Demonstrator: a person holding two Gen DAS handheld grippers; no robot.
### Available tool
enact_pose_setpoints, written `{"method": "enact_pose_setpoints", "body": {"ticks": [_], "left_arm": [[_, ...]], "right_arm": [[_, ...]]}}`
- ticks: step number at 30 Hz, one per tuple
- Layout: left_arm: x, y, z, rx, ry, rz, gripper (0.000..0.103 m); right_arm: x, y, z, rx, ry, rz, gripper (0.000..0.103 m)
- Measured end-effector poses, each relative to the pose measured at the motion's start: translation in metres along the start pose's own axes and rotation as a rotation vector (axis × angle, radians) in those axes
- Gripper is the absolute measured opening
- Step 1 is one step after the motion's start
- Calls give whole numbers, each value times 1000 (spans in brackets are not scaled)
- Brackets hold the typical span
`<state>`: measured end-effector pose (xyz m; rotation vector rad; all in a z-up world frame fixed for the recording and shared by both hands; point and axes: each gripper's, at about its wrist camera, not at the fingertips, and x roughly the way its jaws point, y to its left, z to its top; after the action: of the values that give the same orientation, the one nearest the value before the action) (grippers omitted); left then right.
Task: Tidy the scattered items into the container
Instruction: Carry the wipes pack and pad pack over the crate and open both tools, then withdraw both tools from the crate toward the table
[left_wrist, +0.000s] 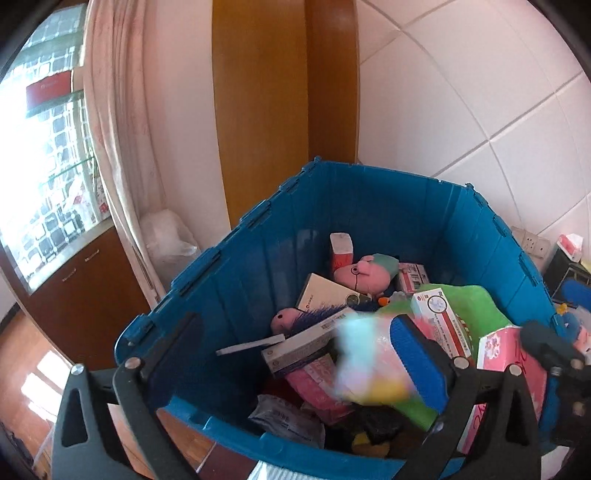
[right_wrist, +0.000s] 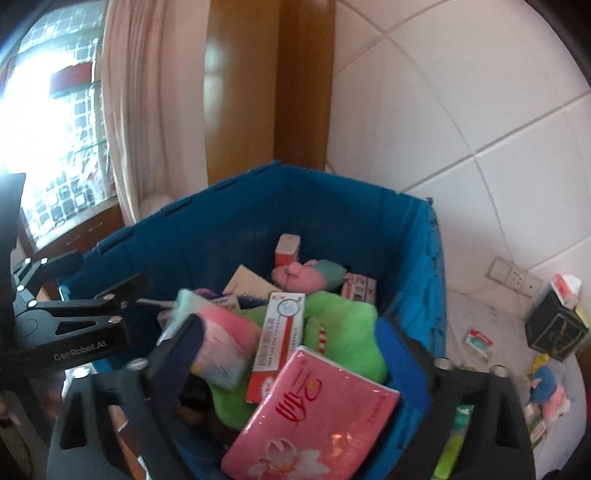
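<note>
- Both claws stand wide open over the blue crate (left_wrist: 258, 236): the left gripper (left_wrist: 295, 354) has a blurred pastel packet (left_wrist: 369, 362) between its spread fingers, not pressed by the pads, apparently dropping free; the right gripper (right_wrist: 295, 369) has a pink tissue pack (right_wrist: 314, 413) lying between its open fingers, resting on the pile and not clamped.
- Most of the tidying looks done: the crate is heaped nearly to its rim.
- Biggest in the heap is a green plush (right_wrist: 343, 332), then a red-and-white toothpaste box (right_wrist: 280, 332) across it, a pink plush (left_wrist: 364, 273) further back, and several small cartons around them.
- Left to do, judging by the right wrist view: on the white surface to the right of the crate, well apart from it, remain a dark box (right_wrist: 557, 328), a blue-and-pink soft toy (right_wrist: 548, 391), and a small red-green-white packet (right_wrist: 478, 341).
- A green tube (right_wrist: 452, 443) lies just outside the crate wall beside the right claw.
</note>
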<state>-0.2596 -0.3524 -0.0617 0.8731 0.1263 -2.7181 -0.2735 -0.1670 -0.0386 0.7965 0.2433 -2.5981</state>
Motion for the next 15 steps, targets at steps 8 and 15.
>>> {"method": "enact_pose_setpoints", "body": {"ticks": [8,15], "left_arm": [[-27,-5,-9,31,-22,-26,103],[-52,-26,-17,41,-32,-63,103]], "right_arm": [[-38,-14,-1,38,-40,-46,103],[-72,-30,-20,53,-45,-75,103]]}}
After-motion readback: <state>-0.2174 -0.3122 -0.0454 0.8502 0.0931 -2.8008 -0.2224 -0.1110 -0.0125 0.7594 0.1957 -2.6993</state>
